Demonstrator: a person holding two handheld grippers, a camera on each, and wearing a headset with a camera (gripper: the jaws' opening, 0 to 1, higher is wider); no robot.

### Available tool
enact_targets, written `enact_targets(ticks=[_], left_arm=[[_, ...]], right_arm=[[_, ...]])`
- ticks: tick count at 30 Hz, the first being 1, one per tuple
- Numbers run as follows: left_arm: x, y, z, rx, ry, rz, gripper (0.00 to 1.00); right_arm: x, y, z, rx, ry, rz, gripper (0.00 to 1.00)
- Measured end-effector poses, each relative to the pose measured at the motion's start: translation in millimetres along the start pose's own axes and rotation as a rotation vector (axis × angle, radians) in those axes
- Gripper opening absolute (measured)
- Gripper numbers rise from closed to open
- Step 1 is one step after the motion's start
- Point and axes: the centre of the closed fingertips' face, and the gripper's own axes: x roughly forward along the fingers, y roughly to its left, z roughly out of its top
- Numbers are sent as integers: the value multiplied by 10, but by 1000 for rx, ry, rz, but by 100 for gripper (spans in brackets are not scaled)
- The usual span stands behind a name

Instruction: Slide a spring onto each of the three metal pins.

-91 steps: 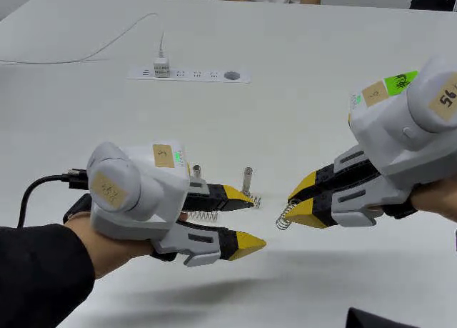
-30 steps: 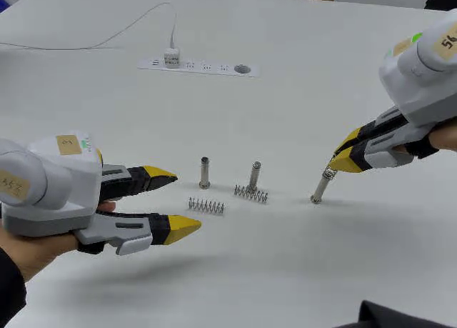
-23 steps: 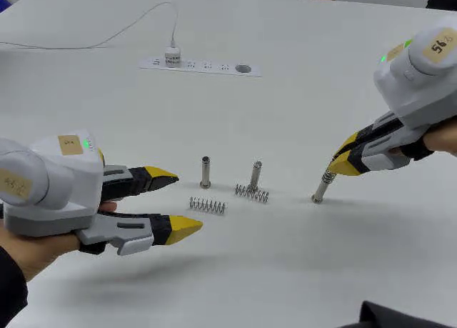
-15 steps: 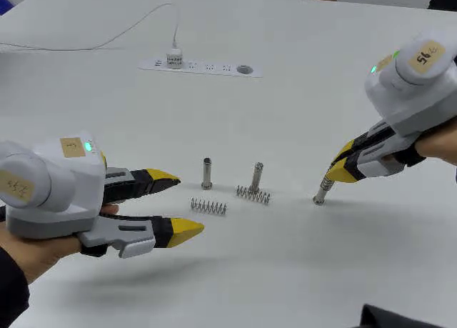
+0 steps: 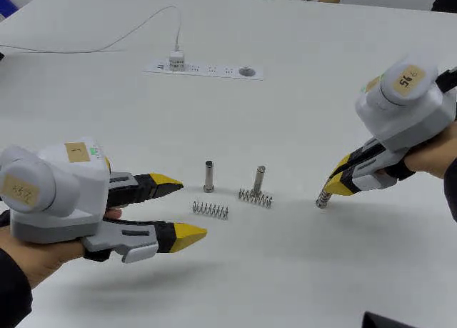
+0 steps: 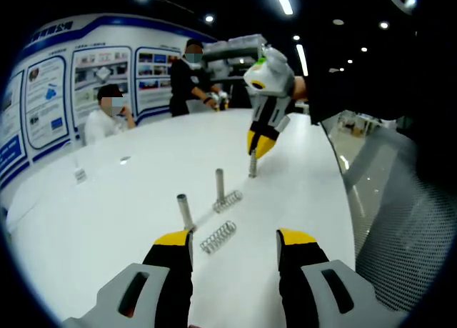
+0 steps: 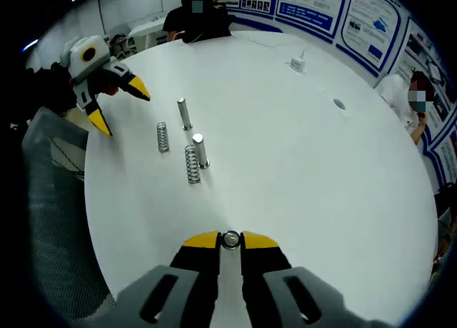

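Three metal pins stand on the white table [image 5: 285, 271]: a left pin [image 5: 208, 176], a middle pin [image 5: 258, 179] and a right pin [image 5: 321, 199]. My right gripper [image 5: 334, 188] is low on the right pin, shut on the spring around it; in the right gripper view the pin top [image 7: 230, 238] sits between my nearly closed jaws. One loose spring [image 5: 210, 210] lies in front of the left pin, another spring [image 5: 255, 197] lies against the middle pin. My left gripper [image 5: 187, 209] hovers open to the left of the loose springs [image 6: 218, 236], holding nothing.
A white power strip [image 5: 207, 71] with a plugged-in cable lies at the far side of the table. People [image 6: 107, 113] sit and stand beyond the far edge. The table edge [image 7: 93, 221] runs near the pins in the right gripper view.
My right gripper has come down along the right pin, taking the spring lower on it. The left gripper has stayed open in about the same place; the head camera has shifted a little.
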Motion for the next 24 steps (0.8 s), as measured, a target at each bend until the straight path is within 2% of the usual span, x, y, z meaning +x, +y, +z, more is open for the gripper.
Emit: enact_targets(ticks=[15, 24], left_arm=[[-3, -2, -27, -5, 1, 0, 48], [5, -14, -29, -5, 1, -4, 48]], right_arm=[[48, -4, -64, 4, 8, -3, 13], [-108, 1, -58, 15, -18, -27, 16]])
